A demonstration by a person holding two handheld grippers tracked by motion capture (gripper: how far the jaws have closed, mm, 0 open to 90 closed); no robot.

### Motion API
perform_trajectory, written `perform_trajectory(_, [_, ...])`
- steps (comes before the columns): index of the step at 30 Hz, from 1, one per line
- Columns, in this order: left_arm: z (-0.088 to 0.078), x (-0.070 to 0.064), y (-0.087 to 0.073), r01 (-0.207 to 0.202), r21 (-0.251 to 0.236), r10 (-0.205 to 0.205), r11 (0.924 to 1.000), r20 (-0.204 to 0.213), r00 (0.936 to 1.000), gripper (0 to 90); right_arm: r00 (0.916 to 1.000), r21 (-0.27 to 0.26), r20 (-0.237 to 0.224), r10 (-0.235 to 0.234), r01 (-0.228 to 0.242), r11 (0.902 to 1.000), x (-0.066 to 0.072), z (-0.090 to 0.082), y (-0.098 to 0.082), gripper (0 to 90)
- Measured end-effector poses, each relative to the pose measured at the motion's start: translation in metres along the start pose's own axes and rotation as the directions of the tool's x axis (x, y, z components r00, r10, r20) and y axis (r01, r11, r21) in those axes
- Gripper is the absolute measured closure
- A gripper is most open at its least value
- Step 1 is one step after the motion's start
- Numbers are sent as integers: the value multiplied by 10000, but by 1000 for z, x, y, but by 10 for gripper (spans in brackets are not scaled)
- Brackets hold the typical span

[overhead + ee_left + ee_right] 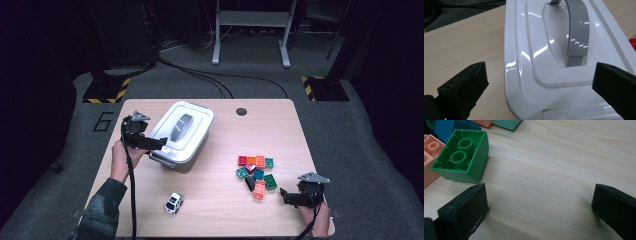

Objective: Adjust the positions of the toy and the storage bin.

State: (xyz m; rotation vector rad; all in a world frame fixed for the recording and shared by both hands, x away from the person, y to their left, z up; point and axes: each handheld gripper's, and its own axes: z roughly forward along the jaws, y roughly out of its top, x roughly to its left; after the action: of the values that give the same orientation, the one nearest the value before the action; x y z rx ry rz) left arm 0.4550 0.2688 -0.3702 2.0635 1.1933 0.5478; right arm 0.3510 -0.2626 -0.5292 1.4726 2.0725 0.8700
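A white lidded box with a grey handle stands on the table's left half. My left gripper is open at the box's near-left corner, and its jaws straddle the lid's end without touching it. A cluster of several coloured bricks lies at the right. My right gripper is open just right of the cluster, low over bare wood. An upturned green brick lies beside its left jaw, apart from it. Nothing sits between either pair of jaws.
A small white toy car stands near the front edge of the wooden table. A blue brick and an orange brick lie behind the green one. A dark round hole marks the table's far edge.
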Motion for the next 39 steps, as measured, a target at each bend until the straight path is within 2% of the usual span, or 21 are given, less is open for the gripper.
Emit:
perform_trajectory(2, [5,-6,13,-151,-54,151,9999,46,9999,0,10000,-1,1,1,-1,10000,0,0,0,0])
perform_trajectory(6, [13,-14,25,-598,131,596,9981,168,9981,0,10000,0,2,-1,1,10000,0,0,0,0])
perform_trajectory(12, [33,-28,39,-850,279,845,9960,182,9963,2,10000,1,0,0,0,10000,0,0,0,0])
perform_trajectory(14, [39,-32,43,-912,317,906,9953,201,9957,28,10000,-1,1,1,-1,10000,0,0,0,0])
perform_trajectory(16, [43,-35,45,-1091,302,1090,9936,44,9940,86,10000,0,0,-2,2,10000,0,0,0,0])
perform_trajectory(18, [48,-39,46,-1203,362,1207,9921,-90,9927,178,10000,0,-3,-3,3,10000,0,0,0,0])
perform_trajectory(20, [53,-41,47,-1181,422,1189,9921,-164,9928,296,10000,0,-5,-4,4,10000,0,0,0,0])
perform_trajectory(22, [56,-43,47,-1201,553,1215,9912,-221,9923,369,10000,4,-10,-6,6,10000,0,0,0,0])
perform_trajectory(24, [58,-45,48,-1211,534,1219,9912,-114,9925,480,10000,1,-16,-6,6,10000,0,0,0,0])
perform_trajectory(27, [60,-50,48,-1081,477,1092,9930,-214,9938,635,10000,-3,-17,-13,13,10000,0,0,0,0])
perform_trajectory(32, [61,-50,48,-507,340,505,9981,83,9987,662,10000,-12,-38,-12,12,10000,-1,0,0,0])
perform_trajectory(36, [62,-55,48,-510,195,509,9985,72,9987,667,10000,-24,-55,-12,12,10000,-1,0,0,0])
perform_trajectory(39, [63,-57,49,-370,136,367,9992,209,9991,668,10000,-28,-50,-11,11,10000,-1,0,0,0])
